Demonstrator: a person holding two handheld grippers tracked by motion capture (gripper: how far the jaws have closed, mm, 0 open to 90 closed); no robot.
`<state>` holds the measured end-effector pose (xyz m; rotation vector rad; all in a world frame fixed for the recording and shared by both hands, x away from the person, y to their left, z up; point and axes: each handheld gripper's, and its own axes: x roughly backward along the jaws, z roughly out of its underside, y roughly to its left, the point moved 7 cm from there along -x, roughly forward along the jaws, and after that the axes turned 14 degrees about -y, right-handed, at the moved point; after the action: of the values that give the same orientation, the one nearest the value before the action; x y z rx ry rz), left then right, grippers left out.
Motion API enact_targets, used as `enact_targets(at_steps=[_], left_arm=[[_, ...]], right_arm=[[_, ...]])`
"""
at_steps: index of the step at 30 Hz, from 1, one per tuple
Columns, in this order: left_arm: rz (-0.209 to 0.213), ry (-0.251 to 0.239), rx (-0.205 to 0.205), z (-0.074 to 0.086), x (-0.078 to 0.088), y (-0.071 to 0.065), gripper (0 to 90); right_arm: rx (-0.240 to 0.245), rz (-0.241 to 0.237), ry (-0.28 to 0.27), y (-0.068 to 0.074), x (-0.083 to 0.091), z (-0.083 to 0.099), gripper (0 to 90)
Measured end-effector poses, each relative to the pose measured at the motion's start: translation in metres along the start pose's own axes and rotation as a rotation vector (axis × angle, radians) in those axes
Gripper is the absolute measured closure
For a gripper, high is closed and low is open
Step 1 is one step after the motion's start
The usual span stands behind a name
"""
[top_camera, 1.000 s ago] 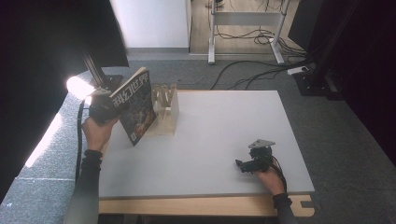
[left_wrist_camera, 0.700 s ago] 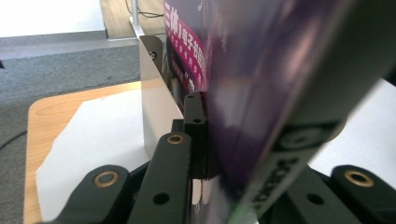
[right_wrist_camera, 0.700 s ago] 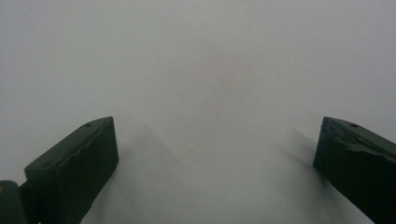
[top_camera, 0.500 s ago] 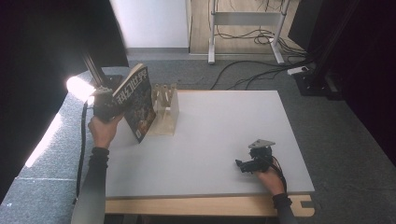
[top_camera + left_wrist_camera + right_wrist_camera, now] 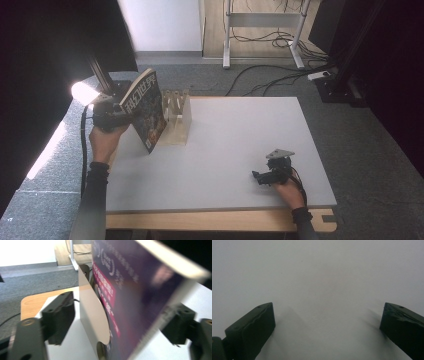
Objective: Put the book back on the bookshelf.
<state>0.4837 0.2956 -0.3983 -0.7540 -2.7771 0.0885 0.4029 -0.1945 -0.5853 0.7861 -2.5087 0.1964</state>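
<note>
At the far left corner of the table [image 5: 240,150], the left gripper [image 5: 111,114] was beside a magazine [image 5: 146,107] with a dark cover and large white characters on it. The magazine stood on its lower edge and was tilted, with its top leaning toward the person's left. Its lower part was against a light wooden rack [image 5: 176,117] with upright dividers, which stood on the table just beside it. I could not tell if the magazine already sat inside a slot of the rack.

The jaws of the left gripper had just been opening. In the left gripper view, the magazine [image 5: 140,295] was between the two black jaws, but they stood apart from it: there was a clear gap on one side, and the other jaw was partly hidden behind the cover. A pale curved panel of the rack [image 5: 91,315] was close in front of this camera, beside the purple cover with its pink label.

The right gripper [image 5: 261,177] rested low near the front right part of the table, well apart from the magazine and the rack. In the right gripper view, its jaws were spread wide with nothing between them, above the plain white table surface [image 5: 317,290].

A cable ran from the left gripper down along the person's left forearm.
</note>
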Motion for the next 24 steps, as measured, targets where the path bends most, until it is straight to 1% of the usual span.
enact_targets(at_steps=[3, 4, 5, 6, 8, 10, 11, 15, 18, 20, 24], left_arm=[[0.011, 0.009, -0.003, 0.001, 0.008, -0.002, 13.0], [0.016, 0.011, -0.004, 0.001, 0.010, -0.003, 10.9], [0.033, 0.021, -0.012, 0.003, 0.014, -0.005, 8.7], [0.039, 0.030, -0.023, 0.004, 0.017, -0.006, 7.2], [0.037, 0.037, -0.036, 0.006, 0.022, -0.010, 6.5], [0.055, 0.045, -0.042, 0.007, 0.027, -0.014, 5.4], [0.056, 0.048, -0.050, 0.008, 0.030, -0.016, 4.5], [0.065, 0.064, -0.077, 0.013, 0.039, -0.026, 1.6], [0.082, 0.066, -0.092, 0.018, 0.045, -0.036, 0.0], [0.104, 0.066, -0.102, 0.022, 0.048, -0.044, 0.0], [0.132, 0.069, -0.123, 0.030, 0.050, -0.056, 0.0]], right_arm=[[-0.001, 0.000, 0.000, 0.000, 0.000, 0.000, 0.0], [0.000, 0.000, 0.000, 0.000, 0.000, 0.000, 0.0], [0.001, 0.000, 0.000, 0.000, 0.000, 0.000, 0.0], [0.001, 0.000, 0.000, 0.000, 0.000, 0.000, 0.0], [0.000, 0.001, 0.000, 0.000, 0.000, 0.000, 0.0], [0.001, 0.001, 0.000, 0.000, 0.000, 0.000, 0.0], [0.002, 0.000, 0.000, 0.000, 0.000, 0.000, 0.0], [0.002, 0.000, 0.000, 0.000, 0.000, 0.000, 0.0], [0.000, 0.001, 0.001, 0.000, 0.000, 0.000, 0.0], [0.000, 0.001, 0.001, 0.000, 0.000, 0.000, 0.0], [0.000, 0.001, 0.001, 0.000, 0.000, 0.000, 0.0]])
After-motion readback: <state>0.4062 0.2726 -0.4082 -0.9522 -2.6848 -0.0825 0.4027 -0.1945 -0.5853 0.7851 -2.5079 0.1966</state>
